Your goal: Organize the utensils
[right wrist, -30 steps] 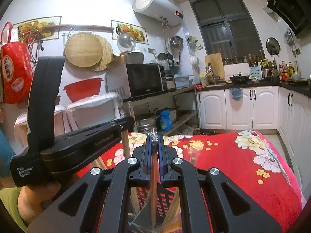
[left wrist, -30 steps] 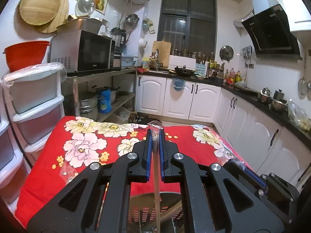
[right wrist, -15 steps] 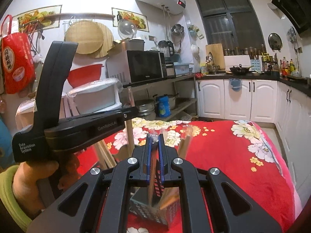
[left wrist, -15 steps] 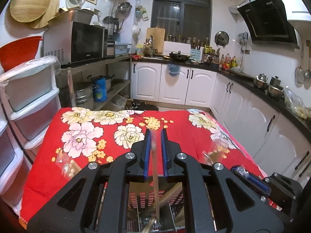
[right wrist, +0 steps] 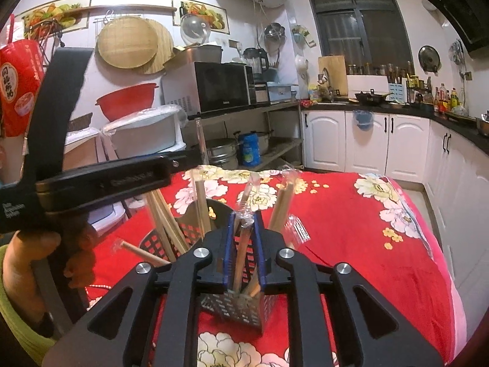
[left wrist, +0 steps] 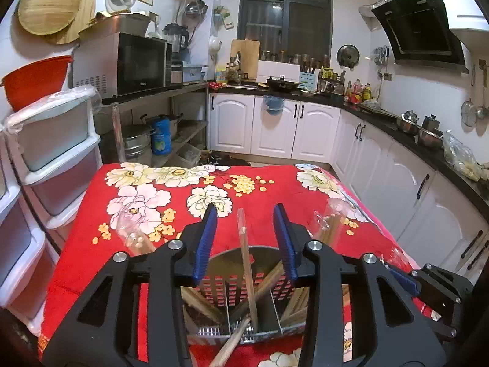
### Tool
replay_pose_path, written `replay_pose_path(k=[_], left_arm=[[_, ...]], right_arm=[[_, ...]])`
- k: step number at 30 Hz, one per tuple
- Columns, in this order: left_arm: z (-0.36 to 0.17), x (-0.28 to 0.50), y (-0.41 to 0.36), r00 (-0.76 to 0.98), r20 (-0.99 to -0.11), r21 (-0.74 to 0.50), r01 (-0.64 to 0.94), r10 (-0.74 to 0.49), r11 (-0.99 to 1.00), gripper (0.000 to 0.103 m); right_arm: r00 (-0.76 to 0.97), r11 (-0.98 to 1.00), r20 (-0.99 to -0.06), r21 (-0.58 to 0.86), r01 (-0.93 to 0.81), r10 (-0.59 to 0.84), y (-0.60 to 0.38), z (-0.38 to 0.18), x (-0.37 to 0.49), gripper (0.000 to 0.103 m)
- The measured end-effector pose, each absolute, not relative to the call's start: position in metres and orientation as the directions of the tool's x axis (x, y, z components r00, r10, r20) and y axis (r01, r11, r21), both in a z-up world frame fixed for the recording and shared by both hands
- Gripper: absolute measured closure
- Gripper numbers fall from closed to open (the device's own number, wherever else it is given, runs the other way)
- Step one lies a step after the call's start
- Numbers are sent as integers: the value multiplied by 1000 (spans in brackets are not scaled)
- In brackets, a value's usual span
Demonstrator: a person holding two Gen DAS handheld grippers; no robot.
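A perforated metal utensil holder [left wrist: 235, 278] [right wrist: 238, 309] stands on the red floral tablecloth [left wrist: 76, 260] [right wrist: 351, 244]. Several plastic-wrapped wooden chopsticks lean in its compartments. My left gripper [left wrist: 244, 214] hovers over the holder, jaws opening. One wrapped chopstick pair [left wrist: 246, 260] stands free between its blue pads, touching neither. My right gripper [right wrist: 246, 214] is also over the holder, jaws opening a little. Another wrapped chopstick pair [right wrist: 241, 244] stands in the narrow gap between its pads. A hand [right wrist: 39, 253] holds the left gripper's body [right wrist: 101, 183] at the left of the right wrist view.
More wrapped chopsticks [left wrist: 330, 229] [left wrist: 134, 238] lean outward at the holder's sides. Stacked plastic drawers [left wrist: 55, 140] stand left of the table, with a shelf with a microwave [left wrist: 134, 61] behind them. White cabinets [left wrist: 382, 168] run along the right.
The left jaws were shut on a wrapped chopstick pair and now stand wide apart, with it resting in the holder. The right jaws have parted slightly. More of the holder shows in both views.
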State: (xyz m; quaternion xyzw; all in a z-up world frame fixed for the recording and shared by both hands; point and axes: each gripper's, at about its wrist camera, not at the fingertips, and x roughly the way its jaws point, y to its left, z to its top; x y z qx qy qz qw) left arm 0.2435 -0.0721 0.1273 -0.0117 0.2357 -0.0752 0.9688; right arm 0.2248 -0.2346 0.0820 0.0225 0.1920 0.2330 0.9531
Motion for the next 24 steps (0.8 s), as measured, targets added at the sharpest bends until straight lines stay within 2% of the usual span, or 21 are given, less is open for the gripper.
replay_pose_path(k=[5, 7, 11, 13, 17, 19, 21, 23, 24], left_arm=[[128, 231, -68, 873, -459, -72, 151, -167, 986, 65], [129, 224, -67, 873, -459, -71, 150, -166, 986, 60], [128, 211, -63, 870, -461, -79, 157, -176, 984, 55], [127, 205, -60, 866, -466, -84, 161, -182, 983, 52], [125, 189, -55, 866, -465, -83, 164, -184, 983, 47], [124, 182, -52, 867, -464, -82, 162, -182, 983, 46], [123, 173, -48, 869, -461, -84, 160, -180, 984, 39], [120, 164, -44, 871, -457, -84, 156, -177, 984, 37], [120, 161, -44, 872, -457, -85, 156, -178, 984, 36]], right_arm=[[820, 897, -368, 119, -425, 437, -235, 83, 216, 80], [822, 898, -366, 118, -424, 437, -237, 84, 212, 72], [824, 899, -365, 116, -422, 433, -238, 84, 204, 69], [822, 898, -366, 120, -423, 436, -239, 84, 198, 62], [821, 896, -363, 117, -429, 441, -239, 84, 184, 57], [821, 895, -360, 114, -432, 442, -239, 84, 176, 47], [822, 893, -355, 115, -434, 445, -240, 84, 168, 44], [821, 892, -354, 110, -438, 447, -239, 84, 161, 41], [822, 892, -353, 107, -439, 447, -238, 84, 157, 35]])
